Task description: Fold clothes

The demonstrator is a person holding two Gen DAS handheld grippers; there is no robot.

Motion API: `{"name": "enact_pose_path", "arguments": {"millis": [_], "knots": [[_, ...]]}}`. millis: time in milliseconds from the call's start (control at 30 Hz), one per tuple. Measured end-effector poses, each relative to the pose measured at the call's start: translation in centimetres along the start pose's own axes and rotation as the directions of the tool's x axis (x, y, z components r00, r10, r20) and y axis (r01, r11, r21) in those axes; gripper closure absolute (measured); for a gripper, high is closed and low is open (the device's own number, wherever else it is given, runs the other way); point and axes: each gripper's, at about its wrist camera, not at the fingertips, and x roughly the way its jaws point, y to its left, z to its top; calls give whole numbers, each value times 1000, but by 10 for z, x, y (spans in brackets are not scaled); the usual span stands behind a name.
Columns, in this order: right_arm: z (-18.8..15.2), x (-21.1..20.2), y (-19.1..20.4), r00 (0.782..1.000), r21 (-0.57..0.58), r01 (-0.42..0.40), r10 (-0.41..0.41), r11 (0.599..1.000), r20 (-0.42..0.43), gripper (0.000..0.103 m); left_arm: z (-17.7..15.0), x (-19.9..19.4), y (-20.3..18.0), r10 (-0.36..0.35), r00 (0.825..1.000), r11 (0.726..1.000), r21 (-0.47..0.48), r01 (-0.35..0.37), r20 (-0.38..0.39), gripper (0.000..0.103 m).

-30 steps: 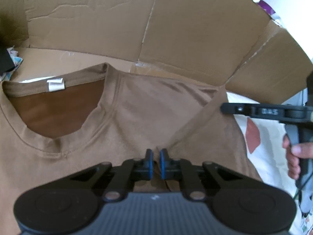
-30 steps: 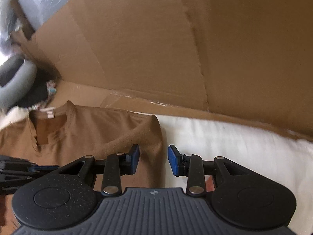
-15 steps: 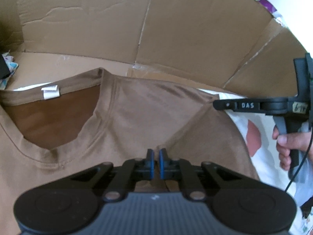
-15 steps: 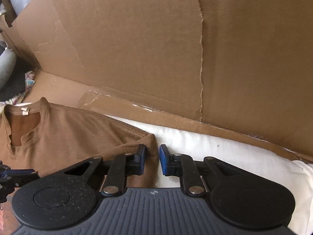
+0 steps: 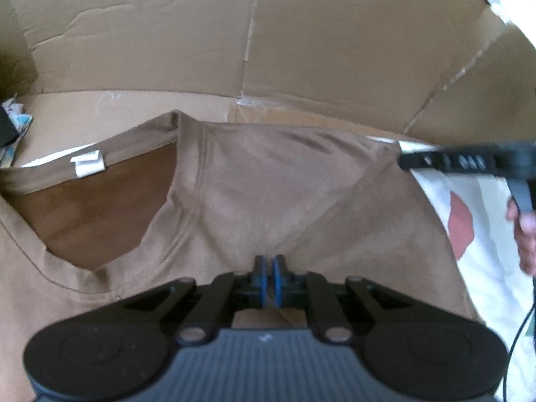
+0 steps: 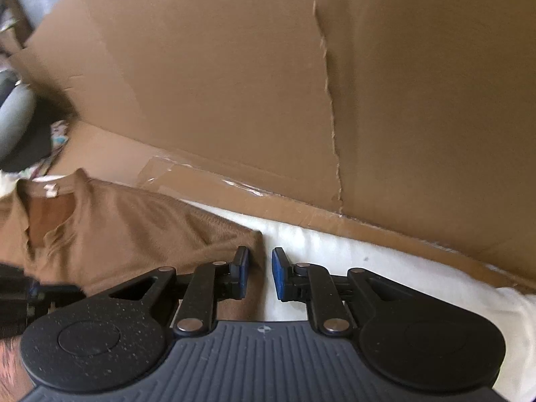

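A brown T-shirt (image 5: 268,201) lies on a white sheet (image 6: 368,261), neck opening and white label (image 5: 88,167) to the left. My left gripper (image 5: 268,268) pinches a raised ridge of the shirt below the shoulder; its blue pads stand almost together and its jaws are just opening. My right gripper (image 6: 260,268) sits at the shirt's (image 6: 134,227) sleeve corner with its jaws opening. The cloth edge lies beside its left pad, with a clear gap and white sheet between the pads. From the left wrist view the right gripper (image 5: 452,160) hovers at the shirt's right shoulder, held by a hand (image 5: 526,231).
Tall cardboard walls (image 5: 268,50) stand close behind the shirt, with a cardboard floor strip (image 6: 110,154) along their base. A patterned sheet (image 5: 475,227) shows at the right. Grey and dark clutter (image 6: 16,124) sits at the far left of the right wrist view.
The right jaws narrowed and then widened again at the sleeve corner. The left gripper has kept its pinch on the shirt, and both hands have shifted only slightly.
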Motion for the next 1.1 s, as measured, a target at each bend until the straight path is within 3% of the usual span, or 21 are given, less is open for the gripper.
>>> {"name": "enact_pose_path", "arguments": {"millis": [133, 400, 533, 867, 1000, 1100], "knots": [[-17, -18, 5, 999, -33, -51, 51, 998, 2, 73, -4, -14, 0, 28, 998, 999, -22, -27, 49, 91], [-65, -37, 18, 998, -122, -59, 54, 991, -44, 71, -7, -24, -32, -15, 997, 998, 61, 10, 77, 91], [-87, -49, 19, 998, -173, -57, 50, 983, -47, 70, -8, -21, -47, -32, 997, 995, 94, 25, 74, 91], [-106, -69, 9, 996, -153, -86, 81, 985, -37, 70, -20, -7, -89, -127, 992, 976, 180, 121, 19, 90], [-114, -71, 8, 996, -165, -84, 79, 983, -41, 70, -24, 8, -95, -61, 998, 979, 194, 60, -4, 91], [-117, -71, 3, 997, -130, -67, 62, 989, -39, 70, -21, 14, -91, -19, 1000, 987, 162, 20, -10, 100]]}}
